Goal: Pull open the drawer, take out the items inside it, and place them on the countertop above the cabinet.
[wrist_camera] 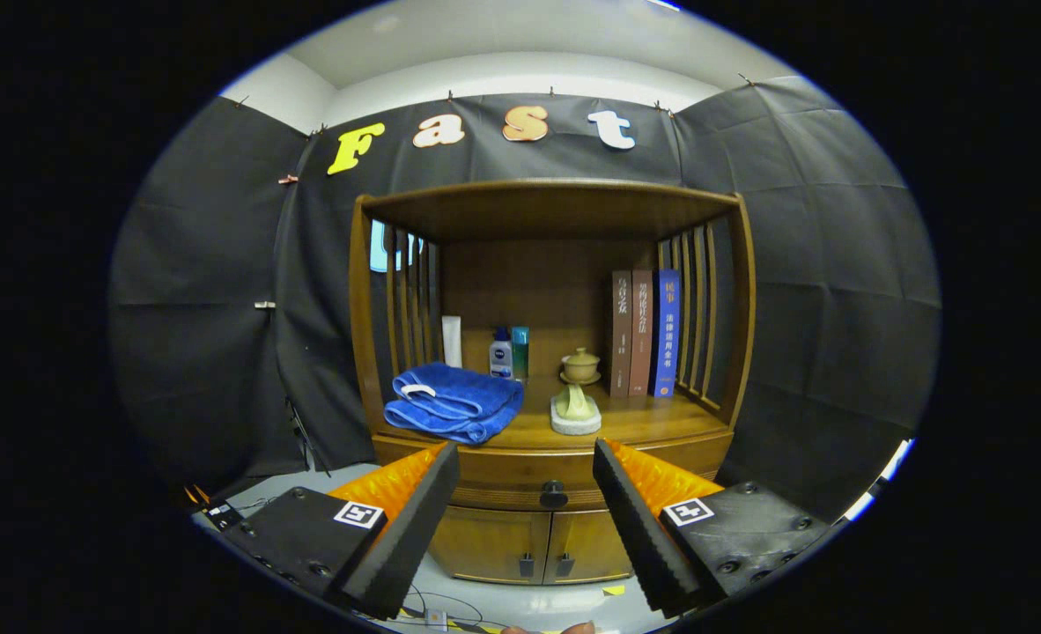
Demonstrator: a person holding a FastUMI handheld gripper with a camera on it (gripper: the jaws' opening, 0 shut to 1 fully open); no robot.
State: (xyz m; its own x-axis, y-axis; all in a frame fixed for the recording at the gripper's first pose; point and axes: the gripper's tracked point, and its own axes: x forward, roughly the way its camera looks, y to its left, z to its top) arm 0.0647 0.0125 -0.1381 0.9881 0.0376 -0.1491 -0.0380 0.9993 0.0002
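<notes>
The gripper (526, 493) is spread wide, its two fingers (415, 519) well apart at the bottom of the frame, holding nothing and touching nothing. Between the fingers, lower centre, sits the dark round knob (553, 494) of the drawer (534, 480), which is shut flush in the wooden cabinet (547, 423). The drawer front runs left to right across the cabinet, its long axis horizontal, and its face points straight toward the camera. What lies inside cannot be seen.

Below the drawer, two small cabinet doors (529, 546) stand closed side by side with dark pulls at their meeting edges.

Above the drawer is the countertop (644, 421), in the middle of the frame, under a wooden canopy with slatted sides. On its left lies a folded blue towel (454, 403). Behind the towel stands a white tube (452, 341), and just right of that a small bottle with a blue cap (501, 354) beside a teal bottle (520, 352). Near the centre sits a lidded ceramic cup (580, 364) on a saucer, with a pale ornament (575, 410) in front of it. Three books (644, 333) stand upright toward the right, spines facing out
</notes>
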